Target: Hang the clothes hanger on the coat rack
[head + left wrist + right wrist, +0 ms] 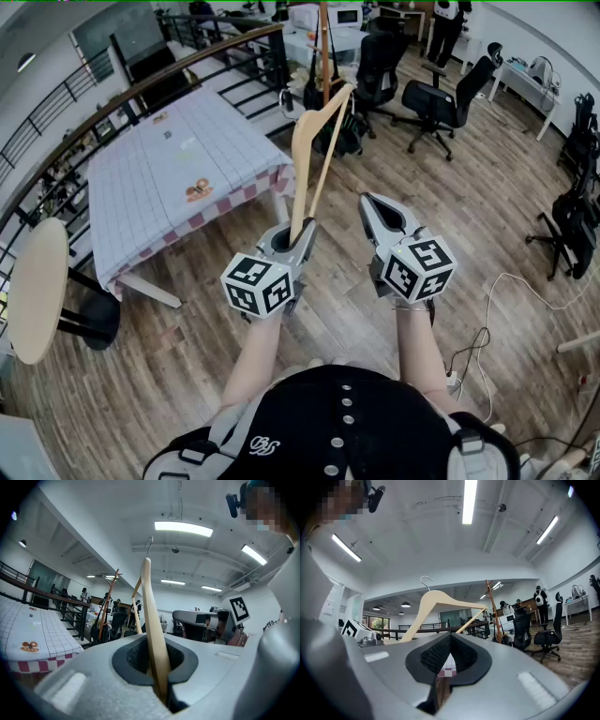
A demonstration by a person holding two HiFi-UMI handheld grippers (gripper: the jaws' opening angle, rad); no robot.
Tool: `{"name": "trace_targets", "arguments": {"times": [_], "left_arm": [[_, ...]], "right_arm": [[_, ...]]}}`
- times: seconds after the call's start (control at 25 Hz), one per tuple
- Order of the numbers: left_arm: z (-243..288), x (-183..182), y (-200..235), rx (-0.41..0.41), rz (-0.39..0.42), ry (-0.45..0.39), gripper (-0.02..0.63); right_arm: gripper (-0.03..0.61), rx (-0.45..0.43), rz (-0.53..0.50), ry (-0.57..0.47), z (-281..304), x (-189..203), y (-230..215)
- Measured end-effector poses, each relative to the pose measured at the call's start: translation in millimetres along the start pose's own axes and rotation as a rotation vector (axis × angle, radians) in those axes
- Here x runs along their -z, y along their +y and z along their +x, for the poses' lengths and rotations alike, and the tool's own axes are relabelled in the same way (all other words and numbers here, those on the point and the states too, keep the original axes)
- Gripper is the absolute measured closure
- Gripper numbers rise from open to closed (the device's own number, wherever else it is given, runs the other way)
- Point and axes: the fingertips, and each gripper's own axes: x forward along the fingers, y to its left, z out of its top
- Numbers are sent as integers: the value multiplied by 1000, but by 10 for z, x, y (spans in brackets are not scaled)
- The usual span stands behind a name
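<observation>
The left hand-held gripper (pixel 302 231) pinches one arm of the wooden clothes hanger (pixel 300 169), held upright. Just right, the right hand-held gripper (pixel 370 203) is pressed together, empty. The coat rack (pixel 325 52) stands far off.

A table (pixel 178 178) with a checked cloth stands at left, right beside a dark railing (pixel 141 84). A pale round tabletop (pixel 37 291) sits far left. Black office chairs (pixel 436 103) stand on the wooden floor (pixel 487 234), and a white cable (pixel 487 319) trails at right.

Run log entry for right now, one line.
stage: hanger held, not hung | left gripper: shut on hanger, upright | right gripper: empty, jaws together | coat rack: ahead
</observation>
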Motion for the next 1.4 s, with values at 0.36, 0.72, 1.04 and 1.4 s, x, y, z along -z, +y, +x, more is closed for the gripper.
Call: {"name": "trace_targets", "arguments": {"times": [0.36,0.72,1.04,1.4], "left_arm": [[-5,57,40,-12,-18,-3,614],[72,-28,96,-13,-13,-21,614],[226,41,81,-21,-24,-43,614],[494,103,325,-48,-49,-32,614]], "right_arm": [[578,-10,4,-1,0,57,12],[578,-13,17,-11,61,49,-110],[578,-77,5,19,158,151,-248],[578,-76,36,44,413,326,-433]]}}
